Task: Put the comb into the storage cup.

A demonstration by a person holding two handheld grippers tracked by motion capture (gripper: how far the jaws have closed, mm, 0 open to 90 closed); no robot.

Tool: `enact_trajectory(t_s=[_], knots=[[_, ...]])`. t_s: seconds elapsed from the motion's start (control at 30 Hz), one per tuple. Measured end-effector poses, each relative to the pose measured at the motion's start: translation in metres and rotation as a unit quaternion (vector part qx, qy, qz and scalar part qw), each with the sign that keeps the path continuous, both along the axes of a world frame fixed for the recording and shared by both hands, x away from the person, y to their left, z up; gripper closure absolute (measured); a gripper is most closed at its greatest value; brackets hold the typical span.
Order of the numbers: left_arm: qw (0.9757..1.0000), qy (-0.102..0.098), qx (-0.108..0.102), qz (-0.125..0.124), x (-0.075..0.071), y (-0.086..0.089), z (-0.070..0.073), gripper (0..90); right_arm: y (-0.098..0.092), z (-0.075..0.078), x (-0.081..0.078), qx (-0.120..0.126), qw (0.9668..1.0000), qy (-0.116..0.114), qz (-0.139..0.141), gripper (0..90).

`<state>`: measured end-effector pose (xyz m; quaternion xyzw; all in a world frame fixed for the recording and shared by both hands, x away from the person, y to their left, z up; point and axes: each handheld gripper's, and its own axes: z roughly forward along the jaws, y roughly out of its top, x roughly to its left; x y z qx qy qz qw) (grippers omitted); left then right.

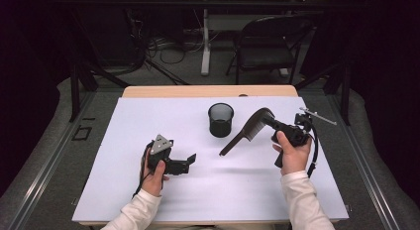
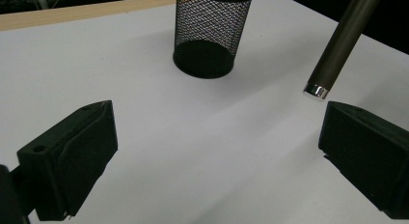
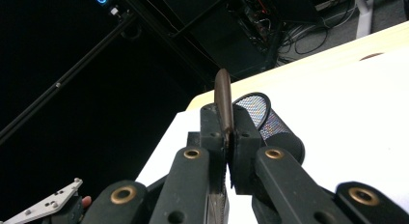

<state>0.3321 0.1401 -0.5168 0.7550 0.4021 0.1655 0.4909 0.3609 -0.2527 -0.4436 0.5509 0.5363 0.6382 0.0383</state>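
A dark brown comb [image 1: 250, 127] with a long round handle hangs tilted above the white table cover [image 1: 223, 190], handle end pointing down to the left. My right gripper [image 1: 268, 120] is shut on the comb's toothed head, seen edge-on in the right gripper view as the comb [image 3: 223, 101] pinched between the pads of my right gripper [image 3: 226, 137]. A black mesh cup [image 1: 220, 119] stands upright just left of the comb. My left gripper [image 1: 191, 161] rests low on the cover, open and empty; ahead of my left gripper [image 2: 217, 156] stand the cup [image 2: 212, 35] and the comb's handle tip [image 2: 337, 45].
The wooden table edge [image 1: 208, 91] runs along the far side of the cover. Beyond it stand a black folding chair [image 1: 267, 41] and a white desk leg [image 1: 205, 41], with cables on the floor. Dark curtains close off both sides.
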Motion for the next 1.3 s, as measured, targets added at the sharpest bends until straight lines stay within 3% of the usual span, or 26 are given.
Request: enact_trajectory(t_s=[0.53,0.93,1.3], knots=[[1.0000,-0.002,0.001,0.005,-0.001,0.004,0.001,0.3,0.016,0.010,0.017,-0.038,0.9990,0.019,0.014,86.9],[1.0000,-0.002,0.002,0.008,0.000,0.005,0.001,0.3,0.024,0.020,0.025,-0.069,0.9961,0.045,0.034,86.9],[1.0000,0.002,0.000,0.007,0.000,0.005,0.000,0.3,0.029,0.027,0.025,-0.104,0.9928,0.043,0.041,86.9]])
